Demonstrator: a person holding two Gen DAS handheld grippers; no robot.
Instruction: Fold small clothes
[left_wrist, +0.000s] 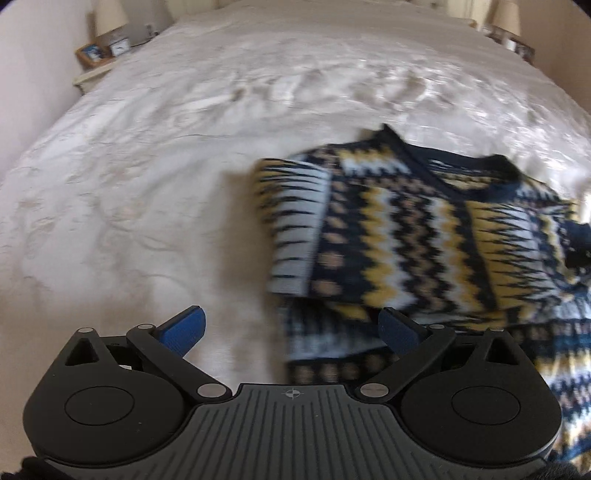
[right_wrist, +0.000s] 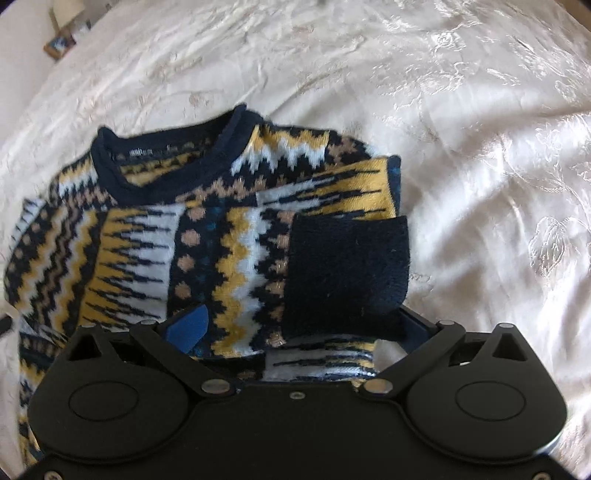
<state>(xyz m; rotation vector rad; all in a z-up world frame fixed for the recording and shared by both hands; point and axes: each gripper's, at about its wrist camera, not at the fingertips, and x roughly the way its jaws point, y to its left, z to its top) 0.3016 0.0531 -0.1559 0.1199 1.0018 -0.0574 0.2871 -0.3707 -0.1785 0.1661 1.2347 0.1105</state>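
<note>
Both sleeves folded in across patterned sweater (right_wrist: 207, 236) on bed (left_wrist: 147, 184). Your left gripper (left_wrist: 291, 328) wide open, empty, beside hem; right gripper (right_wrist: 295, 328) open, straddling navy cuff (right_wrist: 347, 273), releasing it, likely.

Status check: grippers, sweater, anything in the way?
Left gripper open, empty, at the sweater's edge. Right gripper open over the dark cuff. Sweater on the bed, sleeves folded in. Nothing in the way.
</note>
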